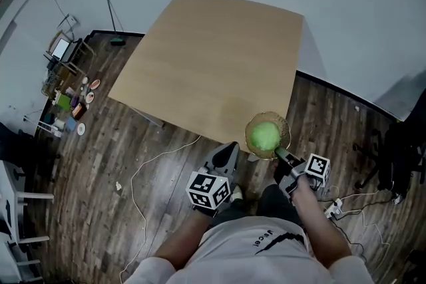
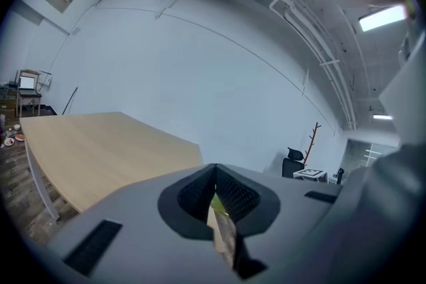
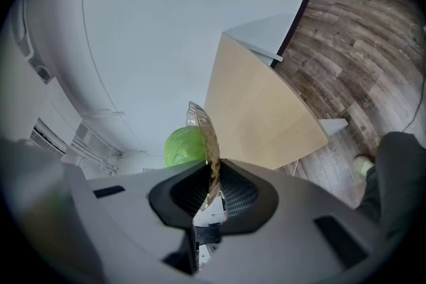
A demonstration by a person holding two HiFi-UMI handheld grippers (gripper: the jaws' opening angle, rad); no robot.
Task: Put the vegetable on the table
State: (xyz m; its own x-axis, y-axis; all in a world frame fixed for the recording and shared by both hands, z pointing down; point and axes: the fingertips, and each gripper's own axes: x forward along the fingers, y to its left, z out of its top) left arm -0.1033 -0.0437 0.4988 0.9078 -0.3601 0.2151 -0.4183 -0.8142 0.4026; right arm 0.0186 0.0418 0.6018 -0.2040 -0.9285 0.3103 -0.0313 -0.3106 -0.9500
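Round green vegetable (image 1: 265,136) is riding in a ribbed amber glass bowl (image 1: 285,126). The right tongs (image 1: 277,152) are clamping that bowl's rim, probably to carry both together, at the near edge of the pale wooden counter (image 1: 213,56). Alongside, the left tongs (image 1: 229,147) are idling closed and empty.

Even, cool indoor light; fisheye edges dark, perhaps slightly soft.

Vegetable (image 1: 265,136) in bowl (image 1: 284,125) (at table (image 1: 213,56) edge)
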